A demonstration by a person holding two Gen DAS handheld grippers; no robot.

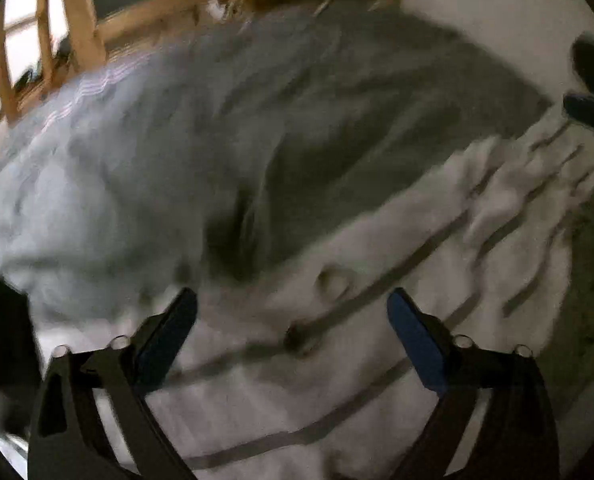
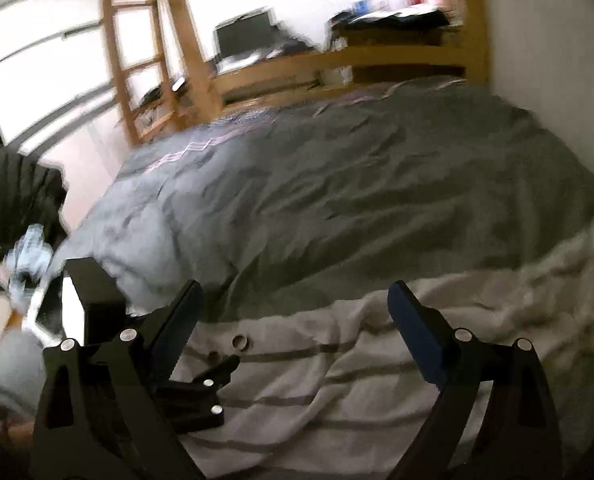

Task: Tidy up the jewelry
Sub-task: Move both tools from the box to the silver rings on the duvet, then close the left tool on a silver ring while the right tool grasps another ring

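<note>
A small ring (image 2: 241,343) lies on the white striped blanket (image 2: 337,380), with a second smaller round piece (image 2: 213,357) just left of it. In the blurred left wrist view a ring (image 1: 334,281) and a small dark piece (image 1: 295,336) lie on the same blanket (image 1: 277,408), between and just ahead of my fingers. My left gripper (image 1: 293,316) is open and empty right above them. My right gripper (image 2: 295,312) is open and empty, higher up. The left gripper's fingers (image 2: 213,368) show below the ring in the right wrist view.
A grey duvet (image 2: 357,184) covers the bed beyond the blanket. A wooden bed frame (image 2: 337,60) and wooden shelves (image 2: 137,60) stand at the far end. A black box (image 2: 97,292) and dark clothing (image 2: 17,188) sit at the left. A white wall (image 2: 545,60) runs along the right.
</note>
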